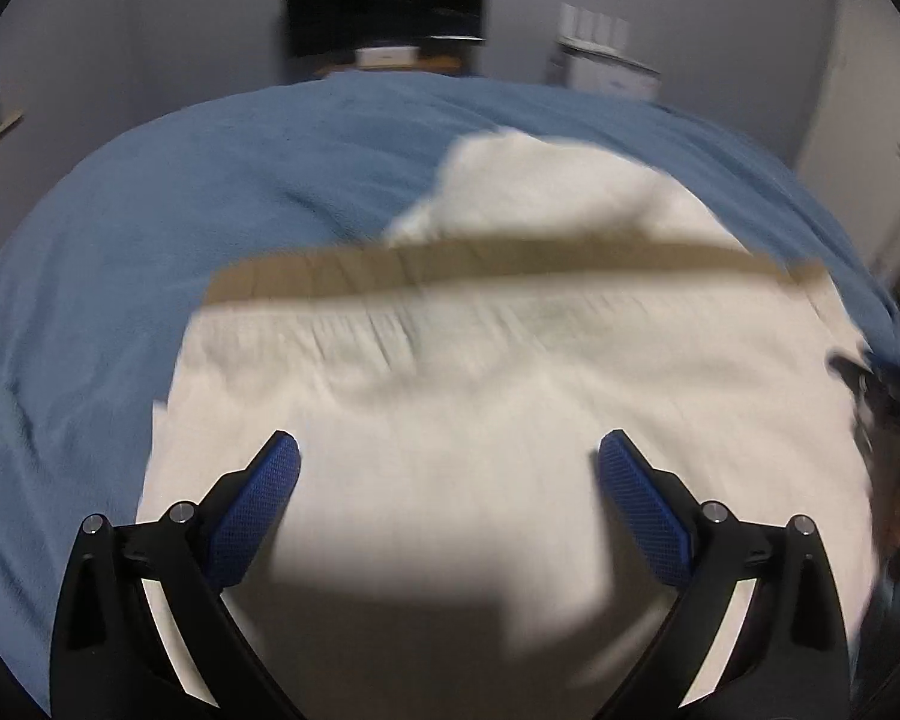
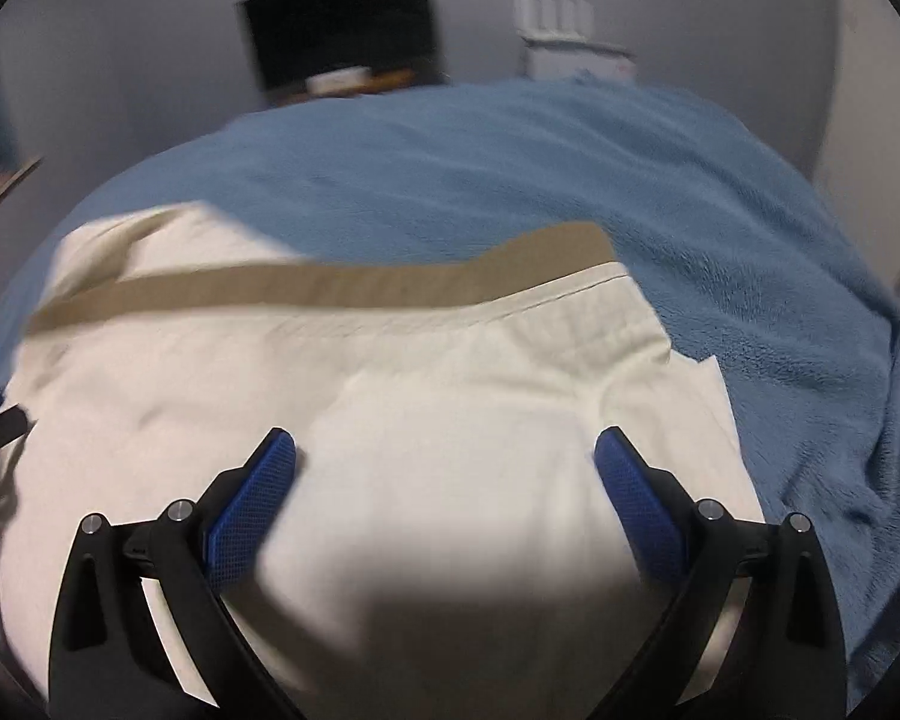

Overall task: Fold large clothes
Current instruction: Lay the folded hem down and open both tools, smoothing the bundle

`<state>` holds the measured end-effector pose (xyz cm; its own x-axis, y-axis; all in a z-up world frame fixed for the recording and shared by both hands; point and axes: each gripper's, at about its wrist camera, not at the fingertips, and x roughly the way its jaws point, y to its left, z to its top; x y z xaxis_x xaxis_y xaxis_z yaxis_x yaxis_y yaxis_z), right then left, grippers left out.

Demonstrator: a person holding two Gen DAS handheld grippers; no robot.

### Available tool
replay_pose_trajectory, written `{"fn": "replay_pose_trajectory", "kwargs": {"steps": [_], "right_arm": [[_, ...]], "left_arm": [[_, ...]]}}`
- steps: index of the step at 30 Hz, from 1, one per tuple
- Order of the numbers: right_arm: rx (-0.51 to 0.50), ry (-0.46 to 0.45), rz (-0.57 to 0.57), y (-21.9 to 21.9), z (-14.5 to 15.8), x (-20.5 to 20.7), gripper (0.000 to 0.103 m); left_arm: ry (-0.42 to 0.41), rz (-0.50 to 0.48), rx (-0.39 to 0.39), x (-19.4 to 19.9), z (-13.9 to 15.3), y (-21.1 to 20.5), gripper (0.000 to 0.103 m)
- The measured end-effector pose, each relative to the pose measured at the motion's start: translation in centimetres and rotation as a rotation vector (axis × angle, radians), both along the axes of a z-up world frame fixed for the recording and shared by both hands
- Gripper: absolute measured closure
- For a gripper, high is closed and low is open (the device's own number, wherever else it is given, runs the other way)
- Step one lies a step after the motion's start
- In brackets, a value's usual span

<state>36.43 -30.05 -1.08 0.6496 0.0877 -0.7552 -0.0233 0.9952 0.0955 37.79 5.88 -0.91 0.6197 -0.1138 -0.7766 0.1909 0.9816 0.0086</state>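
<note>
Both claws, left claw [image 1: 449, 461] and right claw [image 2: 445, 457], wide over the cream garment [image 1: 480, 420] (tan band [image 1: 510, 267] far); we'd pinch near corners evenly.

Cream garment [image 1: 510, 408] — tan band [image 1: 510, 261]; blue blanket [image 1: 180, 210].

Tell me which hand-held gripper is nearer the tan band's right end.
Right. The band's right end lies ahead of the right hand-held gripper, slightly to its right. From the left hand-held gripper, it lies far off to the right.
</note>
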Motion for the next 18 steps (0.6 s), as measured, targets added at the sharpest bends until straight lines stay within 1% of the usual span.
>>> {"fn": "replay_pose_trajectory", "kwargs": {"steps": [2, 4, 6, 8, 10, 12, 14, 15, 16, 18], "right_arm": [[-0.034, -0.009, 0.057, 0.9, 0.5, -2.0, 0.008], [-0.068, 0.011, 0.072, 1.1, 0.1, -3.5, 0.008], [-0.069, 0.034, 0.052, 0.3, -0.6, -4.6, 0.008], [-0.057, 0.046, 0.015, -1.0, -1.4, -5.8, 0.008], [-0.089, 0.045, -0.004, -2.1, -2.0, -7.1, 0.008], [-0.110, 0.053, -0.020, -3.0, -2.6, -8.3, 0.008], [-0.088, 0.065, -0.058, -4.5, -2.9, -9.7, 0.008], [-0.068, 0.078, -0.082, -5.3, -3.1, -10.2, 0.008], [-0.016, 0.109, -0.128, -6.8, -3.4, -10.7, 0.008], [0.108, 0.154, -0.185, -9.2, -4.0, -11.0, 0.008]], "left_arm": [[0.019, -0.026, 0.044, -2.0, -0.7, 0.2, 0.007], [0.047, -0.013, 0.028, -3.3, -1.1, 1.4, 0.006], [0.066, 0.020, 0.024, -4.5, -1.7, 2.8, 0.006], [0.076, 0.027, 0.058, -5.9, -2.7, 3.7, 0.006], [0.075, 0.029, 0.082, -6.8, -3.5, 4.4, 0.006], [0.080, 0.039, 0.069, -8.3, -4.0, 5.7, 0.006], [0.080, 0.047, 0.062, -9.3, -4.2, 6.5, 0.006], [0.077, 0.047, 0.075, -10.0, -4.4, 6.8, 0.006], [0.076, 0.048, 0.084, -10.4, -4.5, 7.1, 0.006], [0.087, 0.065, 0.084, -11.0, -4.4, 8.1, 0.006]]}}
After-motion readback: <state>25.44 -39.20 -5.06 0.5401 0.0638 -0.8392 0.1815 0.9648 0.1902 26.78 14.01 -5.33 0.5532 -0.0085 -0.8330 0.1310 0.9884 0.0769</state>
